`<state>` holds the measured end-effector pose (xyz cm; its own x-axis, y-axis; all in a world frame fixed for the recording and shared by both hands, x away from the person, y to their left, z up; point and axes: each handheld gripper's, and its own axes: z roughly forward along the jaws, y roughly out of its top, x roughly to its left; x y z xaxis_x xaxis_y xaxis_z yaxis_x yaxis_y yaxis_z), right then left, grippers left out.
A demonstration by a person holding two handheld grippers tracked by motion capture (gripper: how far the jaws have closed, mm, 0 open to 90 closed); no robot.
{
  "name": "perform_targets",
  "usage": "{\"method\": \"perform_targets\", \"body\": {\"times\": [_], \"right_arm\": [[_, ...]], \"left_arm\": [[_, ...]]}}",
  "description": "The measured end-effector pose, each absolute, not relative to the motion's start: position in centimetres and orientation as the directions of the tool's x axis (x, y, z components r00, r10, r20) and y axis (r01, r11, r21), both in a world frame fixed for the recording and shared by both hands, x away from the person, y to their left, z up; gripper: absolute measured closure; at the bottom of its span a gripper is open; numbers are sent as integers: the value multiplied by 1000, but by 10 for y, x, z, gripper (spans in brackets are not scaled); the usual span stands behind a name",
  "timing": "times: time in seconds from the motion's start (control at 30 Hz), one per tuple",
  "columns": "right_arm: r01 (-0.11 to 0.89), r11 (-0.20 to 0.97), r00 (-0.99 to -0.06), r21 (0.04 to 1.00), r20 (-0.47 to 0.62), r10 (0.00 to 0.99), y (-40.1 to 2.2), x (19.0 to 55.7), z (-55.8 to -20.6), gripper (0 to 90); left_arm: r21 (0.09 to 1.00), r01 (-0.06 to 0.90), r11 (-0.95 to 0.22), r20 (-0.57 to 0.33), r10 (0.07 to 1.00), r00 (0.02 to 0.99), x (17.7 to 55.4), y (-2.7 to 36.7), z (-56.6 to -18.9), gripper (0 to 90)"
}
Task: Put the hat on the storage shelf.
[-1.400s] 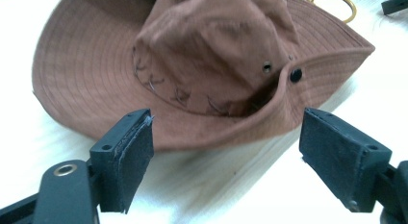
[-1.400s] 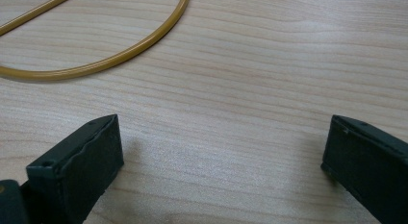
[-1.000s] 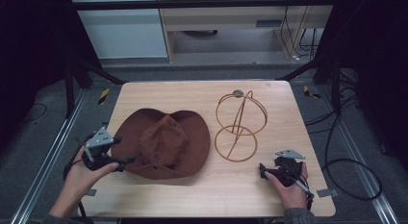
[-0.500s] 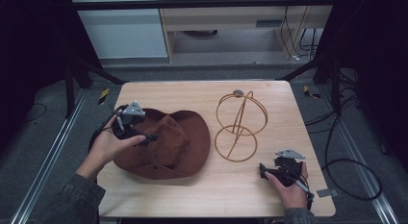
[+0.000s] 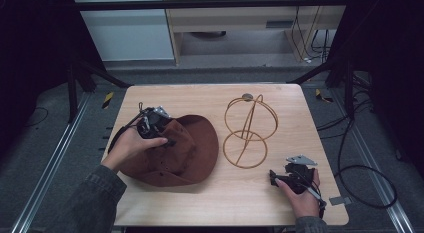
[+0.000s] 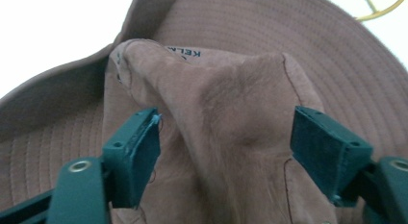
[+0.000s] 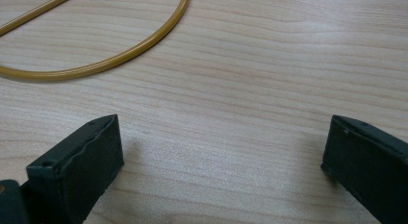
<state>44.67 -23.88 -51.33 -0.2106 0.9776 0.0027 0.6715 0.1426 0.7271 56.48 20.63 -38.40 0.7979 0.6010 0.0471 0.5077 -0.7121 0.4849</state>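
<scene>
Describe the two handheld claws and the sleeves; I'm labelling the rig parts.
Each claw has two blocky dark jaws. The left claw carries a black body with a trailing black cable; the right claw has a grey three-cornered plate on top. Both sleeves are dark grey-green.

1. The left hand (image 5: pixel 131 144) reaches in from the tabletop's near-left corner, sleeve (image 5: pixel 85 203) at the near edge.
2. The left gripper (image 5: pixel 167 141) sits toward the left side, jaws spread wide.
3. The right hand (image 5: pixel 302 193) rests near the near-right corner.
4. The right gripper (image 5: pixel 272 177) lies low over the tabletop, jaws wide apart, pointing left.
</scene>
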Motion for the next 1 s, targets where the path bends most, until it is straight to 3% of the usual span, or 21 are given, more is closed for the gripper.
{"method": "perform_targets", "body": {"times": [0.13, 0.37, 0.43, 1.0], "right_arm": [[671, 143, -211, 727, 3, 978, -239, 447, -513, 6], [672, 142, -210, 727, 3, 978, -239, 447, -513, 6], [672, 142, -210, 727, 3, 978, -239, 447, -513, 6], [673, 142, -210, 726, 4, 978, -239, 447, -513, 5]], "left_arm": [[479, 513, -713, 55, 607, 793, 567, 204, -387, 391], [478, 519, -708, 33, 606, 795, 568, 213, -394, 802], [501, 517, -694, 27, 609, 793, 566, 217, -389, 874], [664, 435, -608, 100, 649, 754, 547, 234, -299, 881]]}}
